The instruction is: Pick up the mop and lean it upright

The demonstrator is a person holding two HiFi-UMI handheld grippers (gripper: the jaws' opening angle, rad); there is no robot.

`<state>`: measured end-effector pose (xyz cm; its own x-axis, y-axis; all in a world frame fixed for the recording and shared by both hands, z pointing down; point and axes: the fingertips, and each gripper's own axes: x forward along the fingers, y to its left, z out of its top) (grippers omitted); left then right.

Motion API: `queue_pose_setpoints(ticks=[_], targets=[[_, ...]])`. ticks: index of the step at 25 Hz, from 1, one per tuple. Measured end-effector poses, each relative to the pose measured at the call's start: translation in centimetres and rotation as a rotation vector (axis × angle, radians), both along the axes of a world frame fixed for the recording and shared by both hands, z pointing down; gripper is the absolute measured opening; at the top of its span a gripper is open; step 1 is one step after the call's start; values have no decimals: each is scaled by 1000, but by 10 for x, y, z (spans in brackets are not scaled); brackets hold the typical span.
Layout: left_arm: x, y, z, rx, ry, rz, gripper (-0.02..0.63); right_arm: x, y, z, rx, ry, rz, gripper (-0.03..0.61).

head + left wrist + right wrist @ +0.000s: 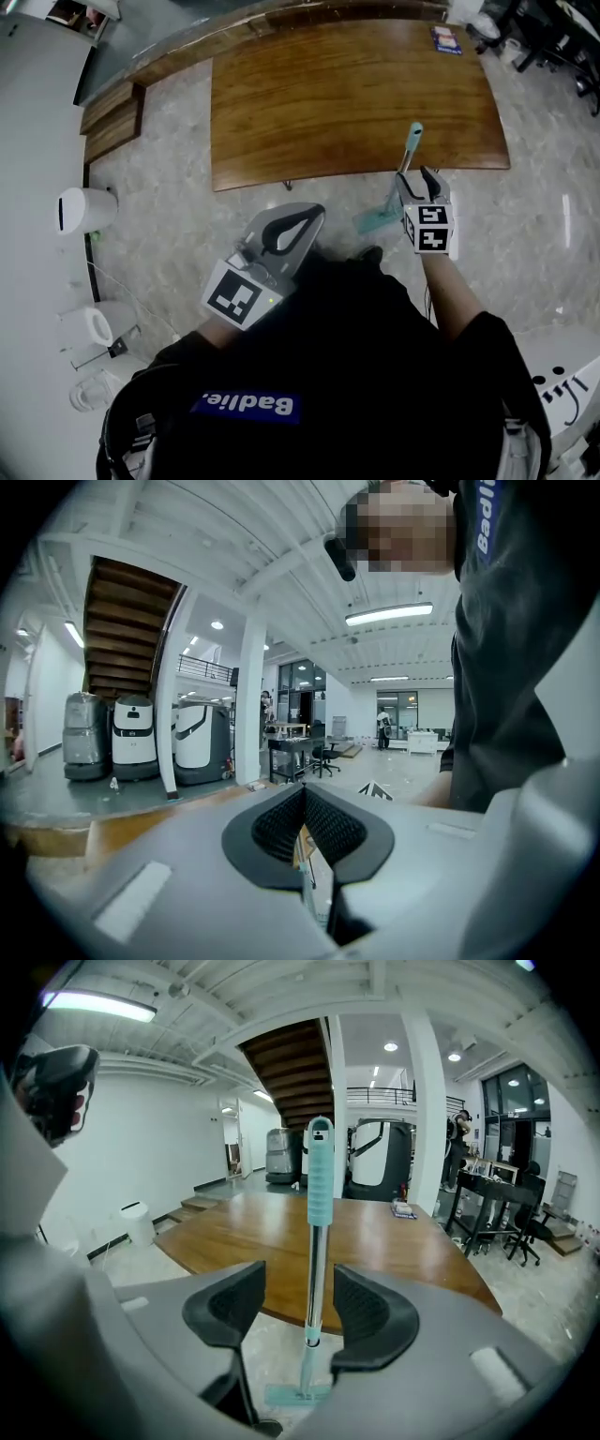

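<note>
The right gripper (pixel 298 1309) has its jaws spread wide. The mop (pixel 319 1180) shaft stands between the pads and touches neither, so the mop appears to support itself: its teal head rests on the floor (pixel 273 1353) and its handle leans against the edge of the wooden table (pixel 216 1227). The left gripper (pixel 304 819) is closed on nothing, near the person's body, likely idle

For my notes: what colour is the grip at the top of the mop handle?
The grip is light teal; the right gripper view shows it best.
</note>
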<state>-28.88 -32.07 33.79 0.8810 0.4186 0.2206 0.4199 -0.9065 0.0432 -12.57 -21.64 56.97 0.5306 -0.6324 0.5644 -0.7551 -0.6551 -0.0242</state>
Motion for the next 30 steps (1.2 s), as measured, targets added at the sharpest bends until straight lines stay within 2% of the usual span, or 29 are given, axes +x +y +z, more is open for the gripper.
queue_pose_setpoints(ticks=[6,20,23,26,30], targets=[[1,-22,-1,-5,6,-16,18,6,-12,23,-61,-25,12,236],[-17,-78,8,-35,-12,-28,18,40,-22,55,-190,-43,123,233],[-22,-85,9,-38,-12,-34,18,42,-22,56,-201,-46,144,202],[-23,-88,10,-41,-10,-35,18,44,-19,56,-193,-44,166,113],[-22,-89,12,-49,-6,-28,18,36,-16,53,-182,-55,172,107]])
